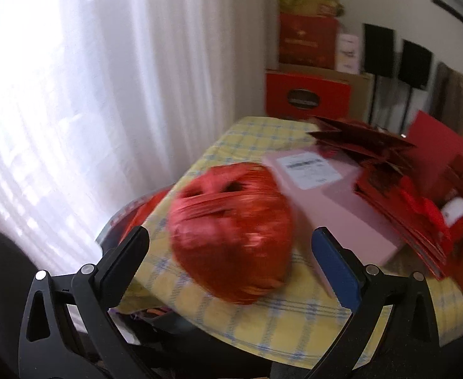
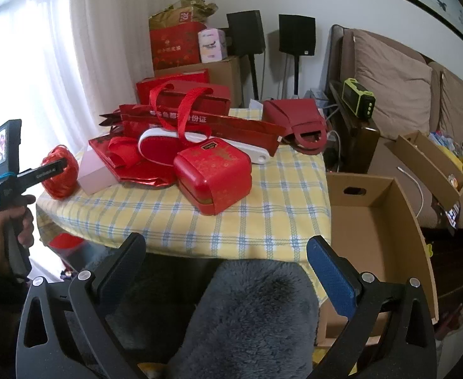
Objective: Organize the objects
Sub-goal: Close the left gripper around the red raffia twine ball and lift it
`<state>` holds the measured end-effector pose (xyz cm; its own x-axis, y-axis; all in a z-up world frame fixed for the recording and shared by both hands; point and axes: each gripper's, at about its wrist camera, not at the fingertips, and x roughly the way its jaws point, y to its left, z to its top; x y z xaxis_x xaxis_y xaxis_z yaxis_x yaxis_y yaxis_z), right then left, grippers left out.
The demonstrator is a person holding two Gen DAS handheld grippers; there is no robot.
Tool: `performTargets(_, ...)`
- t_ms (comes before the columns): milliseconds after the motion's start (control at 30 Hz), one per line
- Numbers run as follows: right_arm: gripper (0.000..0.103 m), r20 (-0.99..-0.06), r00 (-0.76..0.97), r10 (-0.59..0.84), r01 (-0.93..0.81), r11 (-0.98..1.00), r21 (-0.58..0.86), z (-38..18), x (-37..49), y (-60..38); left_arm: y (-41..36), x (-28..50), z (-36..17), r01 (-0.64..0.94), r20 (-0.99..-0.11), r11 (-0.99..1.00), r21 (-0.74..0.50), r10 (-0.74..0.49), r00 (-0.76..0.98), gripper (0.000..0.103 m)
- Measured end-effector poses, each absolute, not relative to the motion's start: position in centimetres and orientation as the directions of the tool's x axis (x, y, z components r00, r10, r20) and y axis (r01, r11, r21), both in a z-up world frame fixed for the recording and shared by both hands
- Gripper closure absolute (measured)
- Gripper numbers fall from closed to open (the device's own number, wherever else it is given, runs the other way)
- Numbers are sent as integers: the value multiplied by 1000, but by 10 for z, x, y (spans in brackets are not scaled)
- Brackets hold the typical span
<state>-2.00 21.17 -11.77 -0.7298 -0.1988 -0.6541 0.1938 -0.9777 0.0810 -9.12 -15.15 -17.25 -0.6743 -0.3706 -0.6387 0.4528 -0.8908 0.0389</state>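
A red ball of shiny string lies on the yellow checked tablecloth near the table's left edge; it also shows in the right wrist view. My left gripper is open, its fingers on either side of the ball, not touching it; the right wrist view shows it from the side. My right gripper is open and empty, held before the table's front edge above a grey furry cushion. A red square box sits mid-table.
A pink box, red gift bags and a white-edged red case crowd the table's back. An open cardboard box stands on the floor to the right of the table. A sofa lies beyond. Curtains hang at left.
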Motion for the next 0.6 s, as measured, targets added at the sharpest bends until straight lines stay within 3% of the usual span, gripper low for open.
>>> performTargets(233, 1, -655, -728, -202, 196, -977, 84, -118, -20, 212, -163, -107, -197, 438, -705, -899, -3, -308, -638, 0)
performTargets(400, 0, -653, -731, -199, 192, -978, 84, -118, -19, 214, -169, -116, -193, 406, -684, -910, -84, -244, -687, 1)
performTargets(600, 0, -664, -720, -201, 187, -978, 92, -123, -23, 213, -174, -127, -191, 399, -676, -915, -52, -262, -689, 11)
